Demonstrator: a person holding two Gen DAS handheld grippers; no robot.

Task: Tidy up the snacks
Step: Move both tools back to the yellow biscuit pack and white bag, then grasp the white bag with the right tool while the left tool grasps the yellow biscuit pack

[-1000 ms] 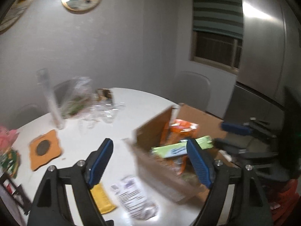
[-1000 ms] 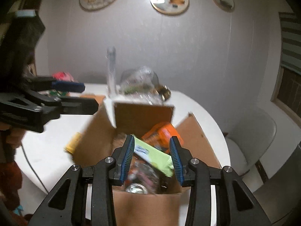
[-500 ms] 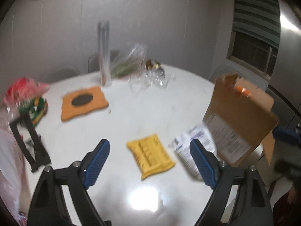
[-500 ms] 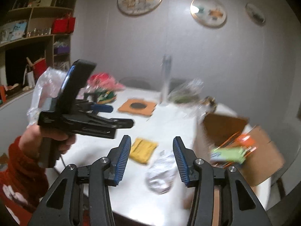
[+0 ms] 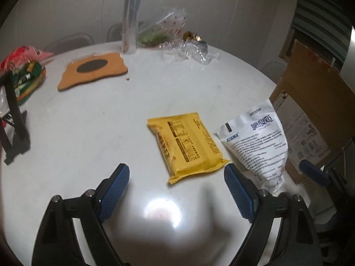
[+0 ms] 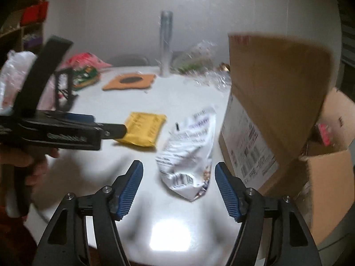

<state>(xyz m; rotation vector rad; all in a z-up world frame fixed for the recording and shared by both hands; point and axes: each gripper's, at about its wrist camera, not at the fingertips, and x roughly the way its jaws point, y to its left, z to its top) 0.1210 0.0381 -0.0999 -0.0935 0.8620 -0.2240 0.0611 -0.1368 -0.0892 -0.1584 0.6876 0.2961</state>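
Both grippers spread wide and empty over two snack packets on the white table.

The left gripper (image 5: 176,190) hangs with its blue pads far apart, gripping nothing, just short of the yellow packet (image 5: 186,145), which lies flat with dark printed panels facing up, too small to read. The right gripper (image 6: 178,186) is likewise agape and holds nothing, the white pouch (image 6: 190,150) lying just ahead between its fingers; the pouch carries large Chinese characters and blocks of fine print. The pouch sits beside the cardboard box (image 6: 275,102), flaps up, with a printed shipping label on its side. Farther back on the table (image 5: 88,122) lie an orange mat (image 5: 93,69) and crumpled clear wrap (image 5: 188,48).
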